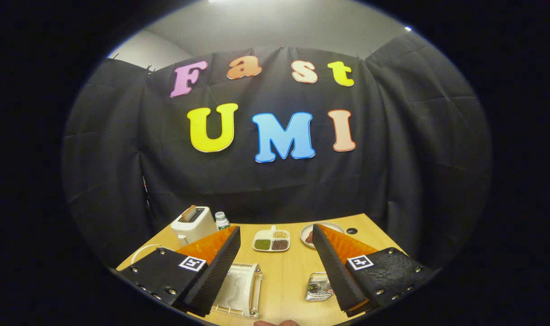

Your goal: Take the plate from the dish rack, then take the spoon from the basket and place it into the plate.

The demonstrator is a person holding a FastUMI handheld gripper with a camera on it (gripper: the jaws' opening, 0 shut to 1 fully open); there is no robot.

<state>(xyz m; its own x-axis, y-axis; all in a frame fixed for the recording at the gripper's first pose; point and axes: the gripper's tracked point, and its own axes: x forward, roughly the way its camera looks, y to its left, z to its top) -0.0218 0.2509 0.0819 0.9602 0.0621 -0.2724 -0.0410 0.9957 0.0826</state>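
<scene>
While raised above table (pixel 284 276), gripper (pixel 275 233) spread wide, holding nothing. Dish rack (pixel 238 290) w/ plate at near edge, by left finger. Basket (pixel 319 286) beside right finger; spoon not discernible.

On the surface (pixel 284 274), the dish rack (pixel 238 290) lies left, the basket (pixel 318 287) right. Beyond them sits a divided tray (pixel 271 240), with a toaster (pixel 193 224) and bottle (pixel 221 220) to its left and a plate (pixel 307 236) to its right.

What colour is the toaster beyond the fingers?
White, in the gripper view: the toaster beyond the open gripper.
</scene>
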